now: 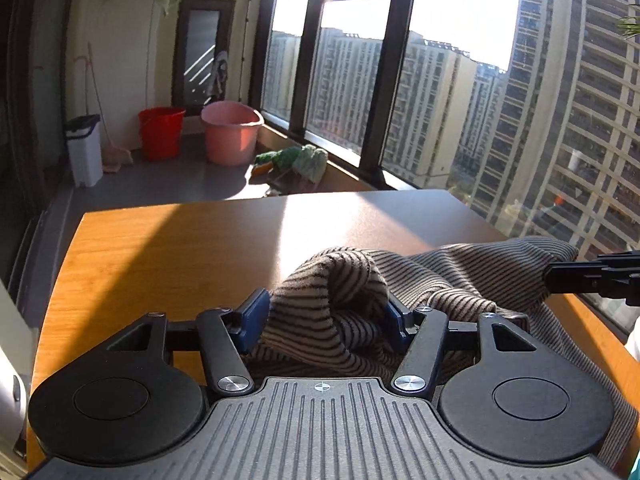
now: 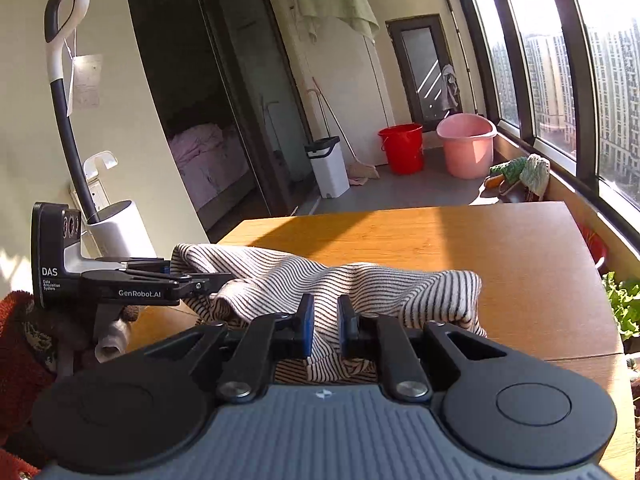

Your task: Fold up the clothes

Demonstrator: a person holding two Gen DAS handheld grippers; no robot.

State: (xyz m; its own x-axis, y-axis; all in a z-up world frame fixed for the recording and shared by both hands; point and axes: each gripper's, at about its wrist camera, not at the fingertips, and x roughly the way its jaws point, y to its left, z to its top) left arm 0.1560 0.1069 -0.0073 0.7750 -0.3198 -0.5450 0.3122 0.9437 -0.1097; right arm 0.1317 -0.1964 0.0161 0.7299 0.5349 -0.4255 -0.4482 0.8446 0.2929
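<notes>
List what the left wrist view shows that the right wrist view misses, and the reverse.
Left only: the left gripper wide around a bunched striped garment.

Right only: the right gripper closed on cloth, a vacuum and a bedroom doorway.

Both: table, red bucket, pink bucket, white bin, windows.

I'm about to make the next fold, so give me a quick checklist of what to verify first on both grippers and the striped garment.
1. Left gripper has the striped garment between its fingers: ok, though the jaws look wide.
2. Right gripper is pinching the cloth: ok.
3. Garment spread flat: not ok, bunched.
4. Bare table beyond the cloth: ok.
5. Grippers apart from each other: ok.
6. Garment's near edge location: cannot tell.
</notes>
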